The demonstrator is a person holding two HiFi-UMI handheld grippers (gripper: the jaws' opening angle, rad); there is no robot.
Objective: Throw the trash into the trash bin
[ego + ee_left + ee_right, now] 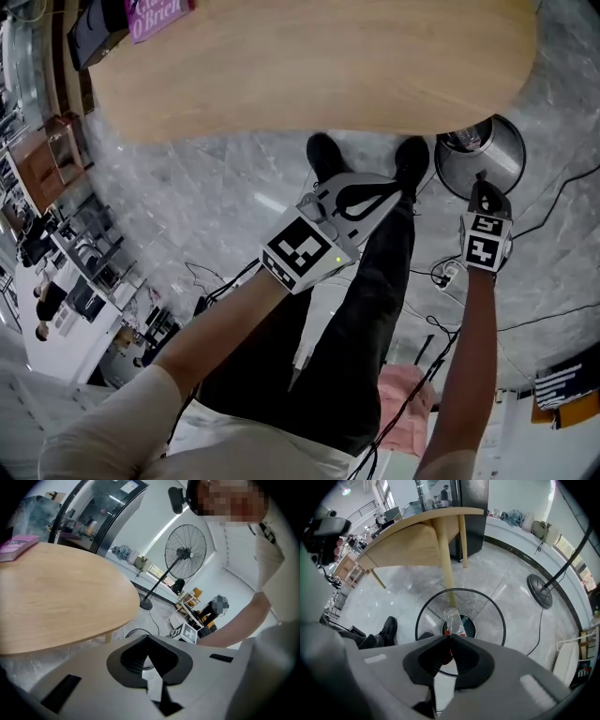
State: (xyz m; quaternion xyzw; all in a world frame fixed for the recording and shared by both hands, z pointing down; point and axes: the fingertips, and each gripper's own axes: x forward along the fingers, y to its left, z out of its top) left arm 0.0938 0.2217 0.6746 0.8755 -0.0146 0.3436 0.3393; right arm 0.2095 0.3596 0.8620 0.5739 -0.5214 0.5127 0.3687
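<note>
A round wire-mesh trash bin (511,155) stands on the marble floor beside the table. My right gripper (483,187) hangs over its rim and points almost straight down. In the right gripper view the bin (497,616) fills the middle. The right gripper (450,636) is shut on a piece of clear plastic trash (452,618) with red on it, which hangs from the tips over the bin's centre. My left gripper (398,190) is held in front of the person's legs, away from the bin. Its tips (149,637) meet with nothing between them.
A round wooden table (309,66) with a pink book (155,17) stands just beyond the bin; one table leg (446,569) comes down at the bin's far rim. The person's shoes (323,155) are left of the bin. Cables (553,206) and a fan's base (540,590) lie to the right.
</note>
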